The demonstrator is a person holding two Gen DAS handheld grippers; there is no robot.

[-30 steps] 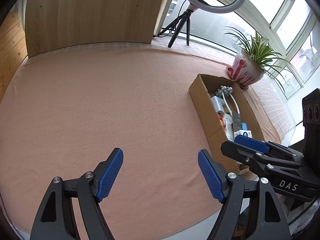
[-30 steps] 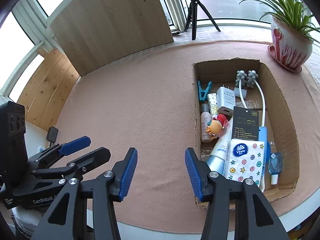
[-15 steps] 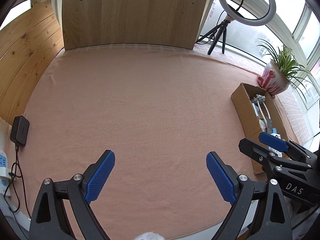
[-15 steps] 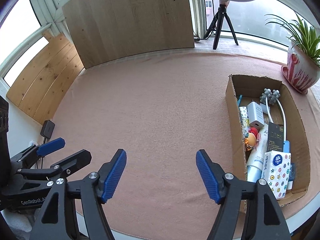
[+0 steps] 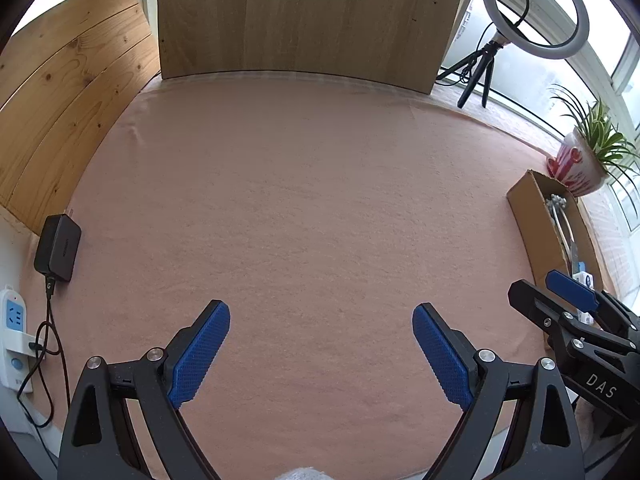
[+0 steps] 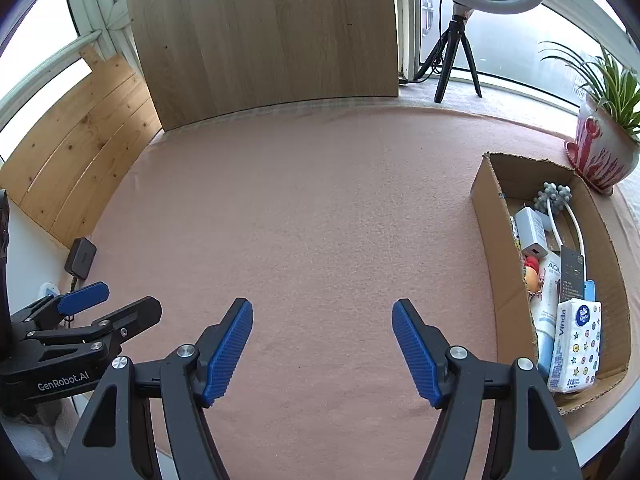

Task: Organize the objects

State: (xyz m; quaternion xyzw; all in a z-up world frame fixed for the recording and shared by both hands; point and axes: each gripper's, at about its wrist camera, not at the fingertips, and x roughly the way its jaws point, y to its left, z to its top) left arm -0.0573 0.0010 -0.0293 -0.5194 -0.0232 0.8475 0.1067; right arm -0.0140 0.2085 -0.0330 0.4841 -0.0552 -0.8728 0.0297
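A cardboard box (image 6: 490, 216) stands on the pink cloth (image 6: 312, 208) at the right. It holds a starred tissue pack (image 6: 576, 344), a white charger (image 6: 530, 232), a black card (image 6: 572, 276), a white tube (image 6: 549, 280) and a small red toy (image 6: 531, 272). My right gripper (image 6: 322, 304) hangs open over bare cloth to the left of the box, with nothing between its blue pads. My left gripper (image 5: 319, 311) is open wide over bare cloth further left. The left wrist view shows the box (image 5: 532, 220) far right, behind the right gripper (image 5: 560, 292).
A potted plant (image 6: 600, 152) stands behind the box. A ring light on a tripod (image 6: 456, 52) and a wooden board (image 6: 264, 36) line the far edge. A black adapter (image 5: 58, 248) and a power strip (image 5: 12, 320) lie at the left; the table's front edge is close.
Both grippers moved left, away from the box, which now sits further right in both views. Both pairs of jaws stand wider than a second ago.
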